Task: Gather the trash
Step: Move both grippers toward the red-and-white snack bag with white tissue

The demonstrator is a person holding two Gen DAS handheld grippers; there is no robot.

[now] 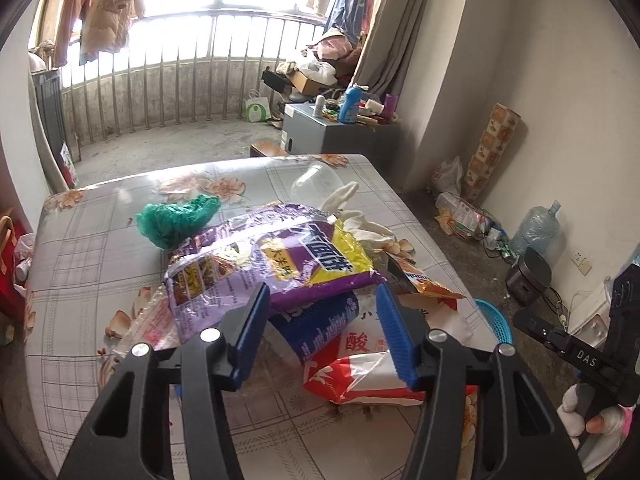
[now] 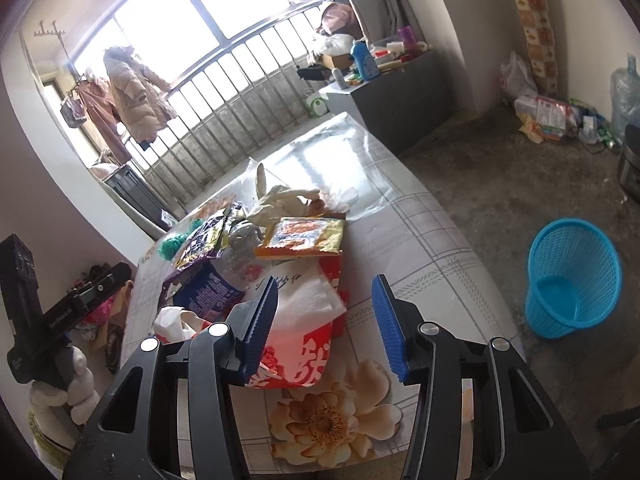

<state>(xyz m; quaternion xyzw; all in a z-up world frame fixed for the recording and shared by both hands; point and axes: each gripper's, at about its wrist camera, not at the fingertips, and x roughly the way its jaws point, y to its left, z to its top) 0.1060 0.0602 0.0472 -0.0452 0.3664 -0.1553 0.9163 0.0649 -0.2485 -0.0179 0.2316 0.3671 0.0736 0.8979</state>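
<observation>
The left gripper (image 1: 324,300) and right gripper (image 2: 325,304) were parted, nothing grasped. Crinkled plastic wrappers (image 1: 276,256) were heaped on the floral-clothed table (image 1: 80,248); the blue mesh plastic basket (image 2: 572,280) stood on the floor beside it. A slippery, overlapping wrapper could be dropped short.

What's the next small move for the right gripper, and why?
Probably ease the right gripper down and close on the red-and-white packet. Its fingers stand apart over that packet's near end without pressing it, and the blue basket waits empty on the floor beside the table.
</observation>
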